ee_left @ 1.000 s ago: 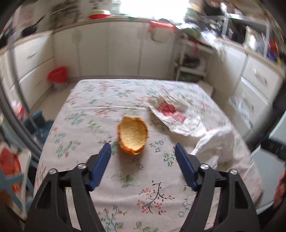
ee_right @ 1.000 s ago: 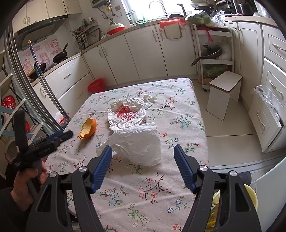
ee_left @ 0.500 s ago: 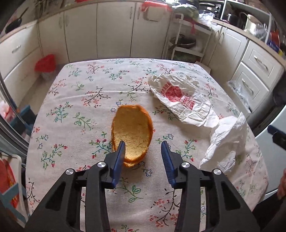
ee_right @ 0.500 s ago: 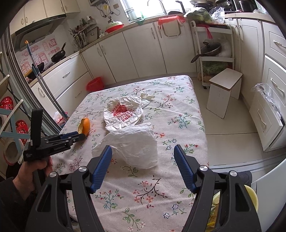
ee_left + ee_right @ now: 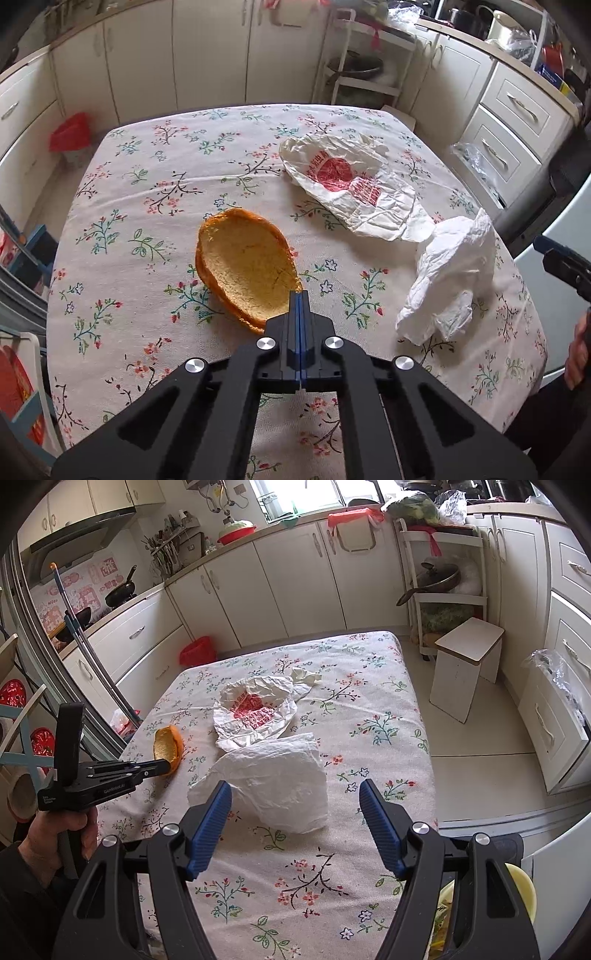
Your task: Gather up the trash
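Pinching orange peel [image 5: 245,264] at its near rim with our left gripper [image 5: 300,295], jaws closed on it

Peel sits on floral tablecloth [image 5: 147,206]; our right gripper [image 5: 295,825] hangs open above white crumpled bag [image 5: 273,779]

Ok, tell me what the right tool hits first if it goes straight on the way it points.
Most likely the crumpled white plastic bag, which lies just beyond the open right tool on the floral tablecloth. Depth is hard to judge, so it might meet the cloth first.
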Motion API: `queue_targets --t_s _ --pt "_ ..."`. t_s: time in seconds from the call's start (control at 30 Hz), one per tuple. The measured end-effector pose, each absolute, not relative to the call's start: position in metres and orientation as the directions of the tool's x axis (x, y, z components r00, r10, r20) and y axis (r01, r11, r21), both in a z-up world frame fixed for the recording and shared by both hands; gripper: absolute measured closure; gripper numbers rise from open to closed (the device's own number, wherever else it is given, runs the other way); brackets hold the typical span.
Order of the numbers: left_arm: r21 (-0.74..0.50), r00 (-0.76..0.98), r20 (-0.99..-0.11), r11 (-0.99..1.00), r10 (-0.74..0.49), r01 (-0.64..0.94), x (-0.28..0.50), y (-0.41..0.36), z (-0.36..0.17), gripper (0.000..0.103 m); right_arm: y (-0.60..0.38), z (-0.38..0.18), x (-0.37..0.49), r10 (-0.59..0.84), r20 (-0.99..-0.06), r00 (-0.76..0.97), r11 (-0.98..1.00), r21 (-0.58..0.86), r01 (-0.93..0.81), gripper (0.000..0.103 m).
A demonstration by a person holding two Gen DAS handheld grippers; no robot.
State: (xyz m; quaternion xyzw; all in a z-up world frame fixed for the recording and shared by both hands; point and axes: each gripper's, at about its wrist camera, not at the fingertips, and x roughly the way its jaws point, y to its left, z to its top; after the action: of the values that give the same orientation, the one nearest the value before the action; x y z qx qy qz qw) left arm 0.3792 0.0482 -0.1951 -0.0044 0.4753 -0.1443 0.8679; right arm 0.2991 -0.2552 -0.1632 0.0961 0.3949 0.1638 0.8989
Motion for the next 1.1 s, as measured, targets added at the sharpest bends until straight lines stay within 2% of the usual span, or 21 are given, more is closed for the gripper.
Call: queue_targets --t_s 0.13,0.33,0.57,0.63,0.7,0.77,1.03,1.07,1.1 --pt "-0.113 0.534 -0.820 0.972 -0.208 0.205 0.381 0.054 -0.194 0.103 -0.256 -0.164 0.299 0.371 -0.679 0.634 0.928 0.302 -0.220 0.034" --pt "-0.105 0.526 -0.820 0.964 -0.223 0.245 0.382 0.049 -0.194 0.100 -0.256 -0.164 0.299 0.373 -0.678 0.634 0.927 0.305 -0.219 0.034" --pt "-0.110 0.539 -0.815 0.970 -0.213 0.217 0.388 0.049 -0.193 0.100 -0.256 -0.166 0.300 0.375 -0.680 0.630 0.926 0.305 -0.222 0.034" --pt "-0.109 0.547 -0.810 0.971 -0.212 0.215 0.389 0.049 -0.192 0.094 -0.255 -0.166 0.300 0.375 -0.681 0.629 0.926 0.306 -0.222 0.034" --pt "-0.093 0.557 -0.807 0.973 -0.198 0.210 0.389 0.047 -0.191 0.077 -0.255 -0.166 0.300 0.376 -0.682 0.627 0.926 0.306 -0.223 0.034" --pt "-0.068 0.573 -0.800 0.976 -0.177 0.207 0.389 0.045 -0.189 0.066 -0.254 -0.167 0.300 0.378 -0.683 0.625 0.925 0.307 -0.225 0.034" --pt "-0.058 0.583 -0.796 0.979 -0.163 0.196 0.398 0.048 -0.189 0.067 -0.252 -0.170 0.300 0.384 -0.686 0.618 0.923 0.307 -0.232 0.034" --pt "-0.055 0.580 -0.799 0.979 -0.160 0.195 0.399 0.050 -0.190 0.068 -0.252 -0.170 0.301 0.385 -0.687 0.617 0.923 0.308 -0.232 0.034" --pt "-0.057 0.576 -0.801 0.979 -0.163 0.197 0.399 0.051 -0.191 0.075 -0.251 -0.170 0.301 0.385 -0.687 0.616 0.922 0.309 -0.233 0.034"
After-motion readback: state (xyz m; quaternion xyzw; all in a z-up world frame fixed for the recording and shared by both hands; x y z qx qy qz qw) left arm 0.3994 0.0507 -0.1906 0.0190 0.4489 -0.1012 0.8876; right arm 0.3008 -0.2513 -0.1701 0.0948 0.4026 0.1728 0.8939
